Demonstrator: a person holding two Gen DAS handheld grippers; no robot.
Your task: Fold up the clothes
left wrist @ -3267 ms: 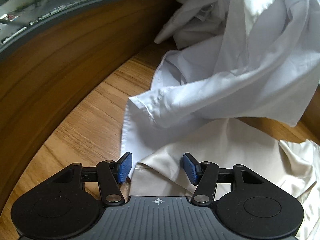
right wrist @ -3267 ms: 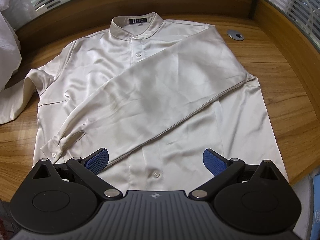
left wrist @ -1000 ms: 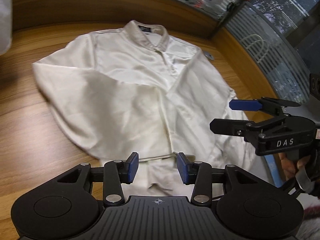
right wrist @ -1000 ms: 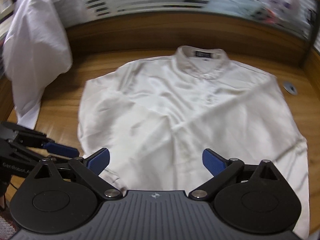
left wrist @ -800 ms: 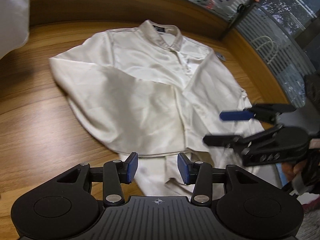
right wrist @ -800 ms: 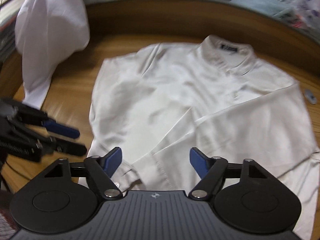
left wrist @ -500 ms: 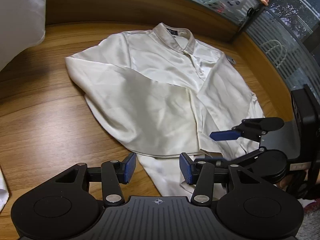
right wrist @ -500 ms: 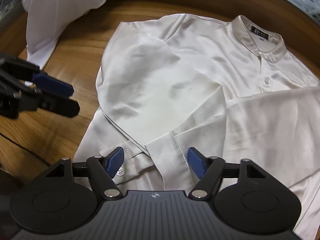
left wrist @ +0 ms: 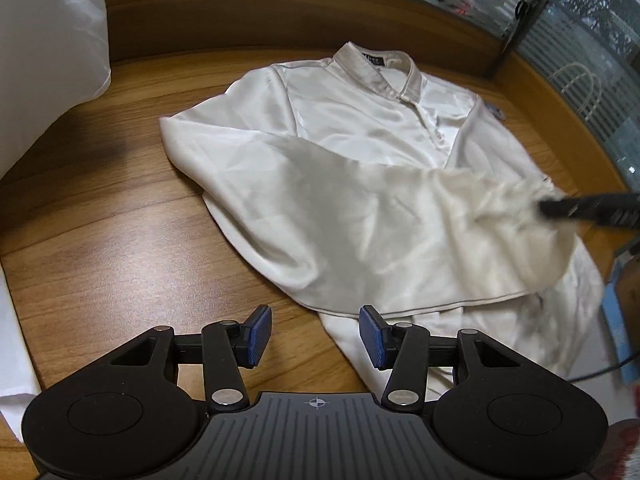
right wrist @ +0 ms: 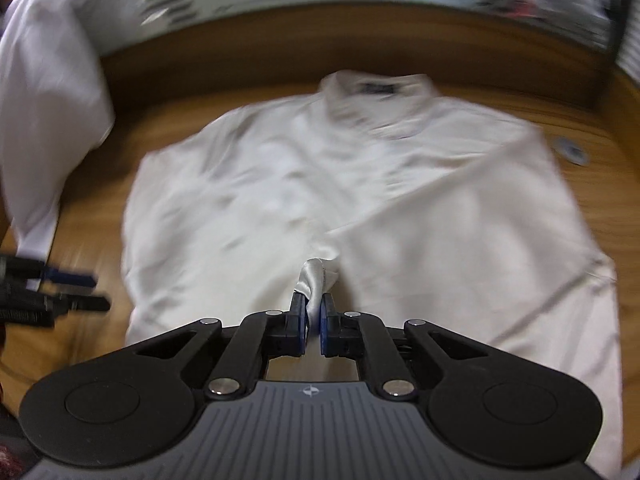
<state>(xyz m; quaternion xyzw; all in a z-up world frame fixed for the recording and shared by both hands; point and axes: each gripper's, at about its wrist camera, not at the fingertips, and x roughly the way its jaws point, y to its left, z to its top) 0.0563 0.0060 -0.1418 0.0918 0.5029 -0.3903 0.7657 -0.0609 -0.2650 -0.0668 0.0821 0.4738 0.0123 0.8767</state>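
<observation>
— What's hard to make out?
— The right wrist view is smeared with blur, and the right gripper (right wrist: 313,322) shows only as a dark streak in the left view.
— Its state?
— Clenched on a cuff of the satiny cream shirt (left wrist: 360,200), which lies collar-up on the wooden counter (left wrist: 100,240).
— The left gripper (left wrist: 315,334)?
— Released, pads apart, empty, at the hem.
— Else?
— A white garment (left wrist: 48,52), cut off at the frame.

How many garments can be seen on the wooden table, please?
2. The cream shirt lies spread in the middle, its sleeve pinched by the right gripper. A white garment is heaped at the far left. Others may be hidden.
</observation>
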